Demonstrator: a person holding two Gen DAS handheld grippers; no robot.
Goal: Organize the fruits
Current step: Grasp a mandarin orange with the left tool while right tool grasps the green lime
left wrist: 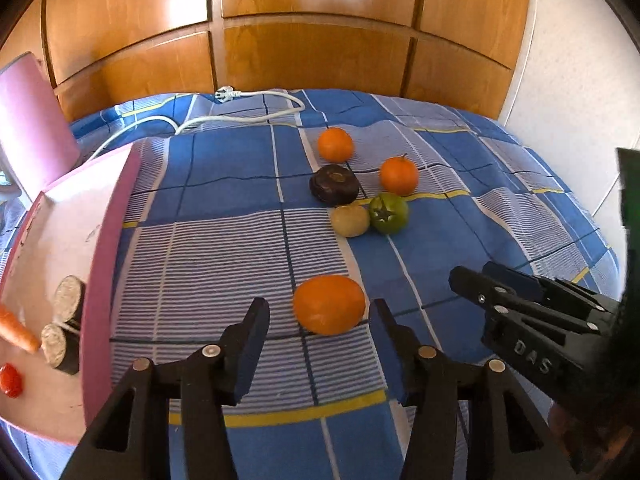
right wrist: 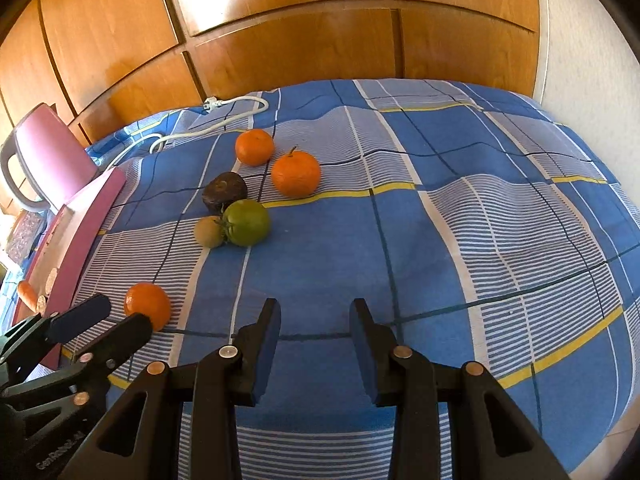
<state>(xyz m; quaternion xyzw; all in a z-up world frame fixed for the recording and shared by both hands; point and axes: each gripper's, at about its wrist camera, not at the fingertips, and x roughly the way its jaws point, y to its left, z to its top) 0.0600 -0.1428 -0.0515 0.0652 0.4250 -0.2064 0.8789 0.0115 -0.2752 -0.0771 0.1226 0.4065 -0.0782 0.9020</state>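
Fingers on your left gripper point(left wrist: 320, 322) stand part open around the near round orange fruit point(left wrist: 329, 304), pads apart from the peel on both sides, nothing gripped yet. Right gripper point(right wrist: 314, 332) fingers sit at a narrow gap, empty, over bare cloth.

Left to right:
- Pink shallow plastic tray point(left wrist: 108, 248) at the bed's left edge holds a carrot point(left wrist: 18, 330), cut pale-faced dark-skinned rounds point(left wrist: 68, 300) and a small red piece point(left wrist: 10, 380). Looks like the drop spot, my guess only.
- Near orange lies just right of the tray on the blue checked bedspread point(left wrist: 224, 184). Centre it between the pads before closing; the peel looks smooth and the shape is round, so an off-centre pinch likely squirts it out. The cloth is soft and wrinkled, so don't press down into it.
- Further back, a cluster: dark wrinkled round fruit point(left wrist: 334, 184), small tan fuzzy kiwi-like fruit point(left wrist: 350, 220) touching a glossy green tomato-shaped fruit point(left wrist: 389, 213), plus two more oranges: far orange point(left wrist: 335, 145) and stemmed orange point(left wrist: 399, 176).

Close gently; keep the right gripper clear.
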